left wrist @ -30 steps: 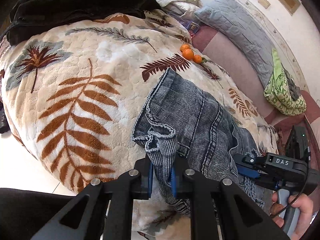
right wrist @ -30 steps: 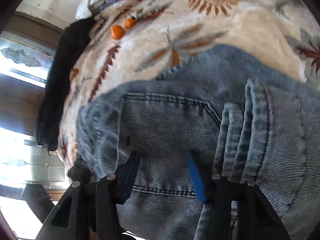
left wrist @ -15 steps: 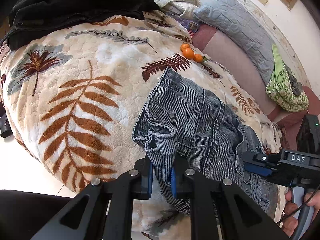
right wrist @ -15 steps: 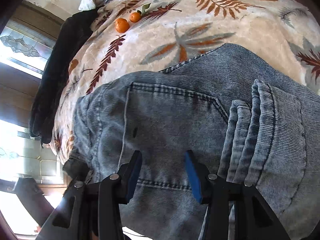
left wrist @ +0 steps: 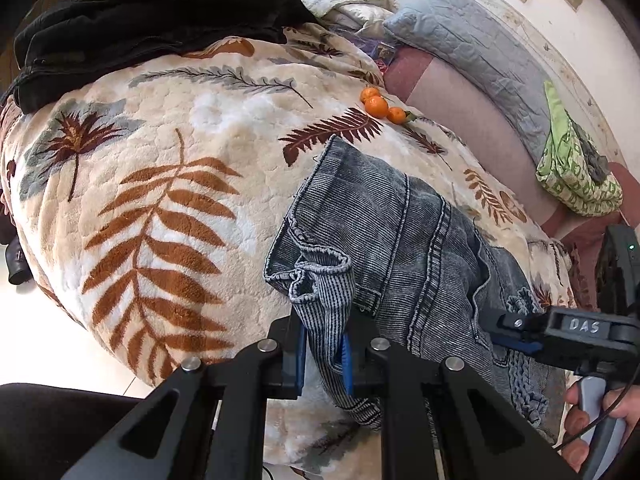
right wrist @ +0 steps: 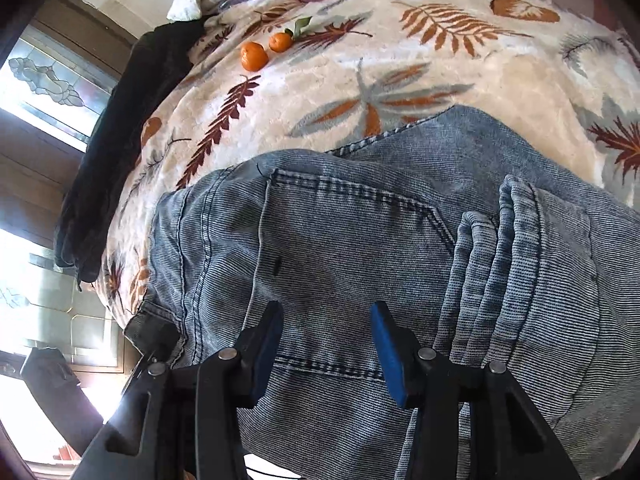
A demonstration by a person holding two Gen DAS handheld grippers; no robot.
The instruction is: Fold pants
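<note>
Grey-blue denim pants (left wrist: 392, 240) lie on a leaf-patterned fleece blanket (left wrist: 168, 168) on a bed. My left gripper (left wrist: 323, 354) is shut on a bunched waistband corner of the pants at the blanket's near edge. In the right wrist view the pants (right wrist: 360, 248) fill the lower frame, back pocket up, with a folded ridge of denim at the right. My right gripper (right wrist: 326, 344) is open just above the pocket area, with nothing between its blue pads. The right gripper also shows in the left wrist view (left wrist: 516, 334), over the pants' right side.
Three tangerines (left wrist: 378, 106) sit on the blanket beyond the pants. A black garment (left wrist: 152, 28) lies at the far edge. A grey pillow (left wrist: 480, 52) and a green bag (left wrist: 572, 172) sit along the wall to the right. Floor is at the left.
My right gripper has pulled back from the pants and opened a little wider. My left gripper keeps its hold on the waistband and has barely moved.
</note>
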